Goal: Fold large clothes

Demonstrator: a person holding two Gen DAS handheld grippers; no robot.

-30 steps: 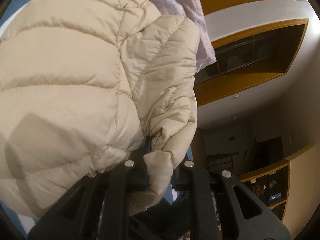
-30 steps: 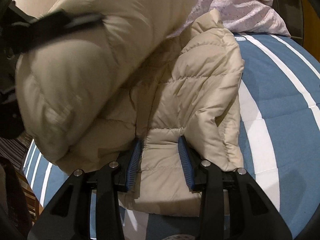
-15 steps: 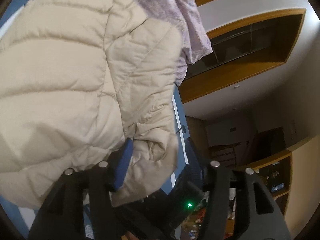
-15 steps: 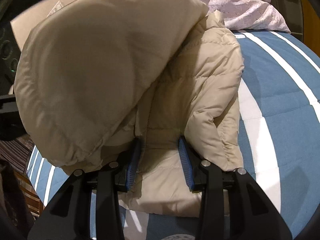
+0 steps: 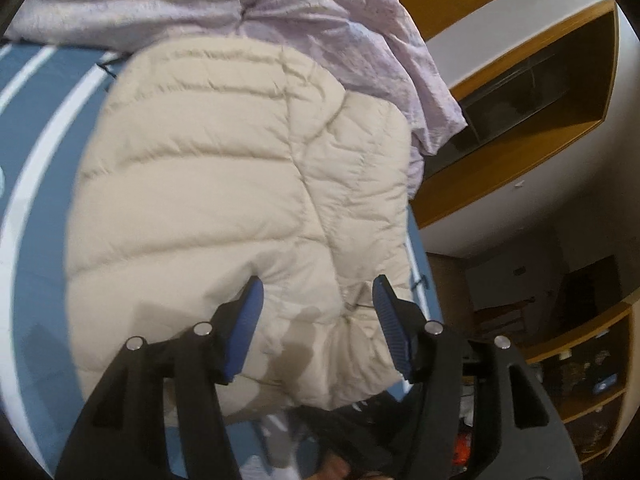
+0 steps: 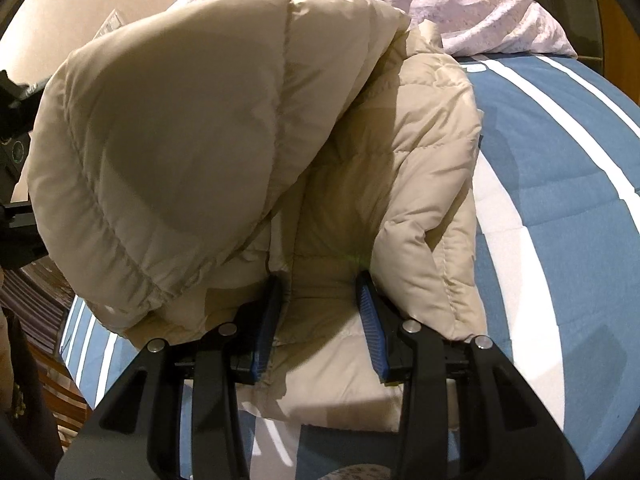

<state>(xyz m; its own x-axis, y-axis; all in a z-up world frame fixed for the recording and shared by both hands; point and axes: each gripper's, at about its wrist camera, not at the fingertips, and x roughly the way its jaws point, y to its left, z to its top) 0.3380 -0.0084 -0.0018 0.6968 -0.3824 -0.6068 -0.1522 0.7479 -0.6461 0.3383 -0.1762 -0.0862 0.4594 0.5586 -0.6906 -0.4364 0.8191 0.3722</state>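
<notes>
The left gripper (image 5: 316, 312) has let go of the cream jacket (image 5: 224, 184), its jaws apart above the folded padding. The right gripper (image 6: 318, 320) grasps the jacket's near edge on the striped bed (image 6: 560, 168).

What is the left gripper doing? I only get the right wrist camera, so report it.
Observer: The left gripper has just opened; its fingers straddle the jacket without pinching it.
Operator: Tell me how the top layer looks from there.
Observer: Smooth and quilted, with no loose sleeve showing on top.
Operator: Say what's past the bed on that side.
Observer: A wooden shelf on the wall.
</notes>
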